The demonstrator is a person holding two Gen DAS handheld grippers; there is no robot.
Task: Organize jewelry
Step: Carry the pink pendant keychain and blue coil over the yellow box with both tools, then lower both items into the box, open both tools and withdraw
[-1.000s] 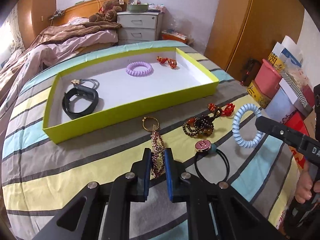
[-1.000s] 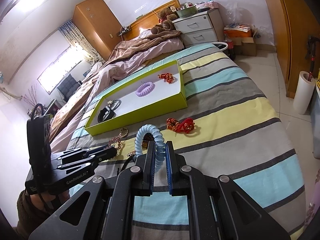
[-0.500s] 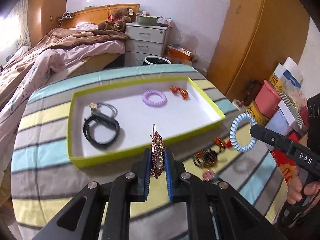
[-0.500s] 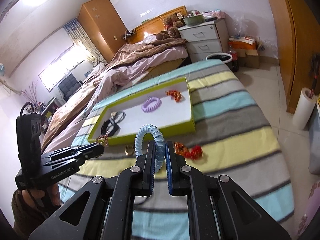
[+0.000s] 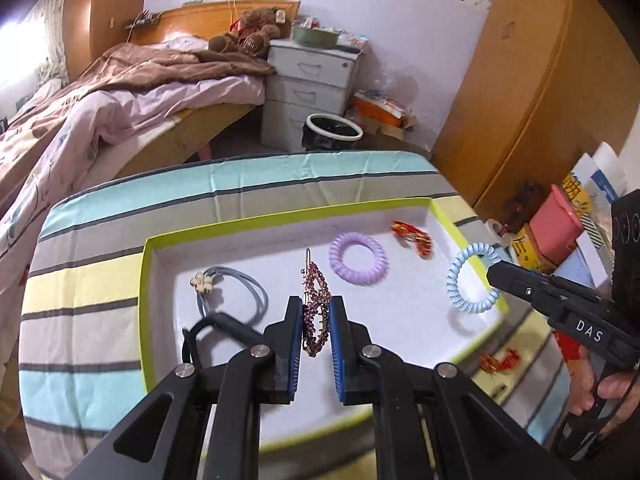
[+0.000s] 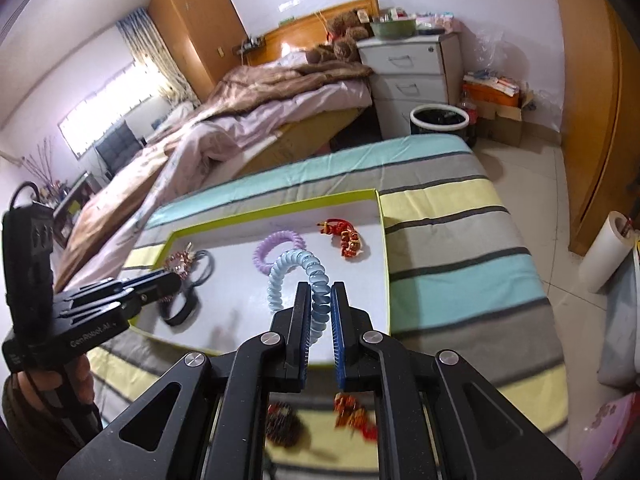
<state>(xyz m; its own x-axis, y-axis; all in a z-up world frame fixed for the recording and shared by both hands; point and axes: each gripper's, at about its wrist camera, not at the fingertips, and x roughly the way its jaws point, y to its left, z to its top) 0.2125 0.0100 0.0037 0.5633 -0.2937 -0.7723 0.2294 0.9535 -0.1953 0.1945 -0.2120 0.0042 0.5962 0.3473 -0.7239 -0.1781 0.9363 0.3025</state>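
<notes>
My left gripper (image 5: 315, 308) is shut on a purple beaded keychain (image 5: 314, 312) and holds it above the lime-edged white tray (image 5: 145, 292). My right gripper (image 6: 320, 294) is shut on a light blue spiral hair tie (image 6: 298, 276) over the tray's right half; the tie also shows in the left wrist view (image 5: 470, 276). In the tray lie a purple spiral hair tie (image 5: 358, 258), a red ornament (image 5: 412, 236), a grey hair tie with a flower (image 5: 232, 292) and a black band (image 6: 178, 308).
The tray (image 6: 382, 248) sits on a striped bedcover (image 6: 452, 240). A dark bead bracelet (image 6: 282, 428) and red ornaments (image 6: 354, 416) lie on the cover in front of it. Boxes and a pink bin (image 5: 558, 224) stand at the right.
Both grippers moved forward and up with their items, from above the cover in front of the tray to above the tray. The items left on the cover fell behind.
</notes>
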